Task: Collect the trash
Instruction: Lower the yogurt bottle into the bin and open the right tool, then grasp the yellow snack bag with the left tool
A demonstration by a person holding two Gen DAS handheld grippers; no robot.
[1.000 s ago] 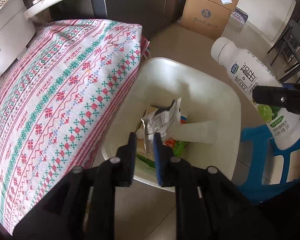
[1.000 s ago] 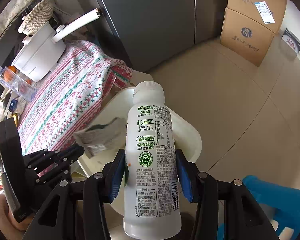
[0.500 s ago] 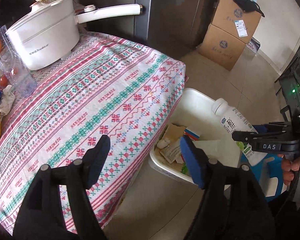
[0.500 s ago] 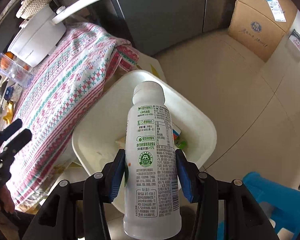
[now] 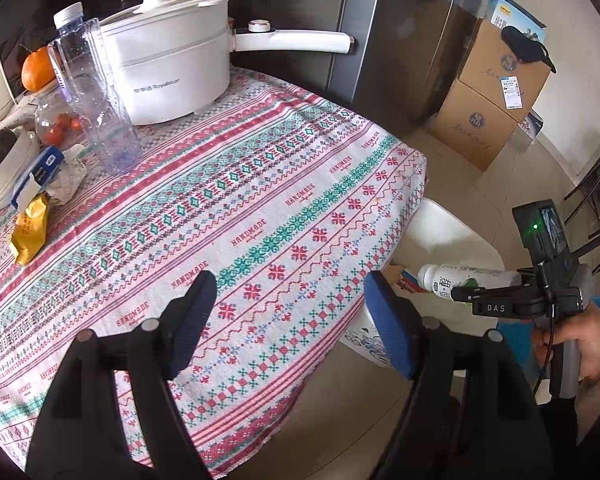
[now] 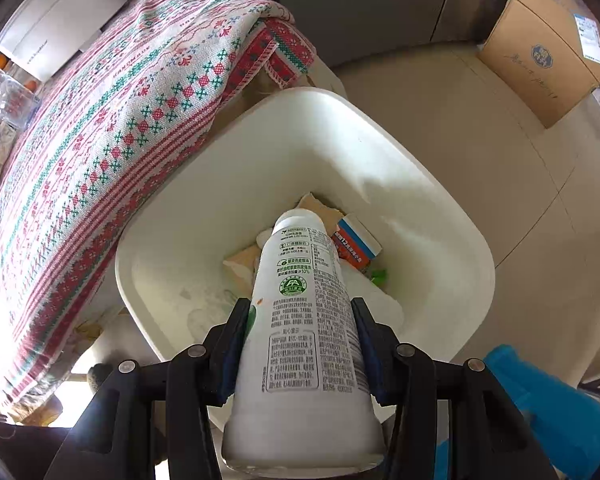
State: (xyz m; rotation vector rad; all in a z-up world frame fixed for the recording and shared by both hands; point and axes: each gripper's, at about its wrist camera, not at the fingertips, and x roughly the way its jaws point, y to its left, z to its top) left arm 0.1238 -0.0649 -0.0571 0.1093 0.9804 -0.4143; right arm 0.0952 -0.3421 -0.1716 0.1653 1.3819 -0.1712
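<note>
My right gripper point(image 6: 300, 308) is shut on a white drink bottle point(image 6: 300, 280) with green print, neck pointing down into the white trash bin point(image 6: 472, 240). Cardboard scraps and a small carton point(image 6: 356, 240) lie at the bin's bottom. In the left wrist view the same bottle point(image 5: 460, 276) hangs over the bin point(image 5: 448, 224) beside the table. My left gripper point(image 5: 290, 284) hovers above the patterned tablecloth point(image 5: 220, 200); its jaws are opening, with nothing between them. On the table's left lie a clear plastic bottle point(image 5: 96, 96), a yellow wrapper point(image 5: 30, 232) and crumpled paper point(image 5: 66, 178).
A white electric pot point(image 5: 168, 72) with a long handle stands at the table's back. Cardboard boxes point(image 5: 488, 120) are stacked against the far wall. A blue stool point(image 6: 548, 412) stands right of the bin. A hand point(image 5: 580, 340) holds the right gripper.
My left gripper let a wrapper fall into the bin, opened wide and swung back over the table. The right gripper carried the bottle down over the bin.
</note>
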